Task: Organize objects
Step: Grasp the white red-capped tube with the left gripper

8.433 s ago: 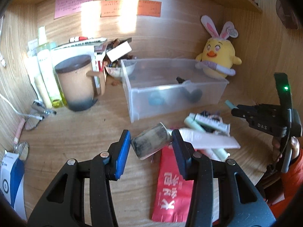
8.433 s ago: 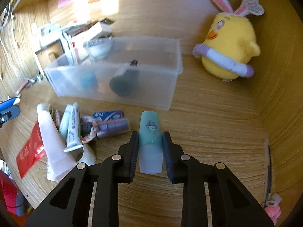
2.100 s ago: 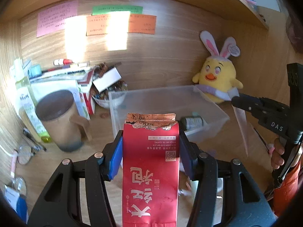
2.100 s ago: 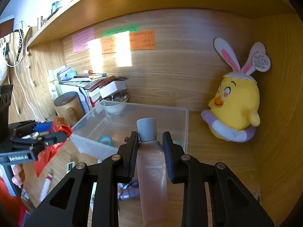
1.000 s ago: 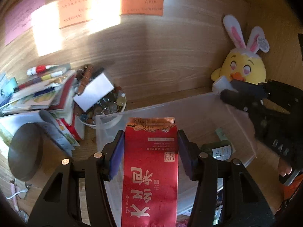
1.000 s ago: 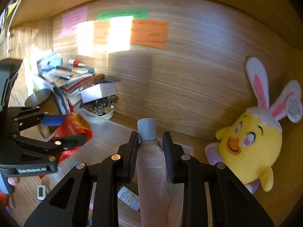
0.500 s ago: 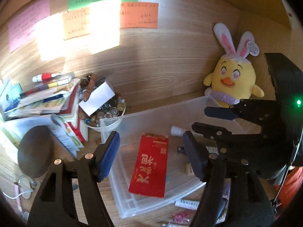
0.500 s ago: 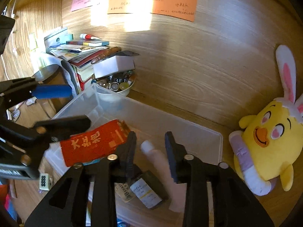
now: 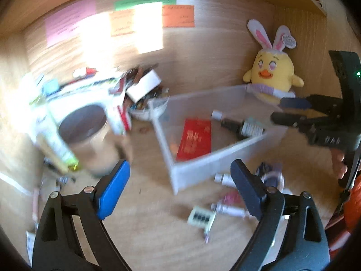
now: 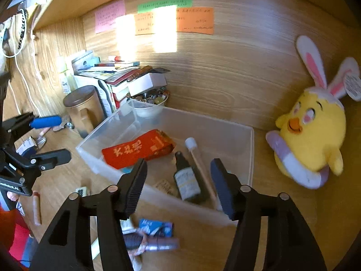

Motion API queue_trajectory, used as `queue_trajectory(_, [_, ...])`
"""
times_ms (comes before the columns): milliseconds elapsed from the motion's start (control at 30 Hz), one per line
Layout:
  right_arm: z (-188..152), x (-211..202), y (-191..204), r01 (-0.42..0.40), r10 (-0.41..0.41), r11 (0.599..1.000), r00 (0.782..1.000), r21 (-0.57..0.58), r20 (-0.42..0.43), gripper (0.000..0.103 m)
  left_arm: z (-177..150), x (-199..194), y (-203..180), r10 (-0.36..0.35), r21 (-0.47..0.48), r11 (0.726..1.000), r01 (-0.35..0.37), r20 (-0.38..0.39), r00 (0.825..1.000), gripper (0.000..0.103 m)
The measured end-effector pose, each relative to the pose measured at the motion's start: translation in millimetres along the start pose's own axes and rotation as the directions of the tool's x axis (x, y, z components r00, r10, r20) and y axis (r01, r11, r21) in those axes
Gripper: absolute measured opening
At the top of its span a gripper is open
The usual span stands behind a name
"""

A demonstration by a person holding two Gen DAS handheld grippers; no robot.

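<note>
- Nearest the right wrist camera, the right claw [image 10: 178, 184] is spread wide with nothing between its pads, above the near wall of the clear bin [image 10: 251, 149].
- Left claw [image 9: 179, 189] is likewise released and bare; its left pad is blue, its right one black.
- On the wooden table [image 10: 282, 207] before the bin lie a blue packet [image 10: 155, 227] with white lettering too blurred to read, and a bundle of small tubes [image 10: 149, 244].
- Inside the bin, three things are plain: one red pouch [image 10: 137, 149] with large white Chinese characters, lying flat; one dark bottle [image 10: 187, 181] with a pale label of unreadable print; one clear tube with a white cap [image 10: 198, 158], just beside the bottle.
- Beyond the bin's right end sits one yellow chick plush [image 10: 311, 135] with rabbit ears and a tag.
- Behind the bin's left end stands one lidded brown mug [image 10: 82, 109], near a stack of books [image 10: 112, 72].
- Farthest, four sticky notes [image 10: 195, 20] hang on the back wall: one pink, one green, two orange; their handwriting is illegible.
</note>
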State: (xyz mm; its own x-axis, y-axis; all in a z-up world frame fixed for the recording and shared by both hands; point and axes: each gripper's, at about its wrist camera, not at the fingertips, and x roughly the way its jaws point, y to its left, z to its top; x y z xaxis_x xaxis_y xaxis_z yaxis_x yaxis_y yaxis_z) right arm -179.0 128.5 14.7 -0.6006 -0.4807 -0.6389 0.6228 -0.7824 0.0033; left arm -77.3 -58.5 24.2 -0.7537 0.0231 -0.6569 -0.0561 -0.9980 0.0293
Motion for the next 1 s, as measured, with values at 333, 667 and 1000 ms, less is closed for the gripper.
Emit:
queue_trajectory(333, [-57,-27,18,-0.039,0.039,0.997,0.999,0.072,0.004,0.061,-76,-31,19,0.022,-0.066,0.997,-0.028,-0.084,0.996,0.096])
queue_trajectory(667, [-106,-28,47,-0.068,0.074,0.993,0.995,0.094,-0.066,0.062,-135,-47,29,-0.004,-0.084,0.996,-0.010,-0.160,0.987,0.097])
queue_trajectory(1000, [-129,-26,53,-0.059,0.076,0.987,0.991,0.152,-0.107,0.062,-160,-51,28,-0.060,-0.073,0.996,0.048,-0.176,0.983,0.098])
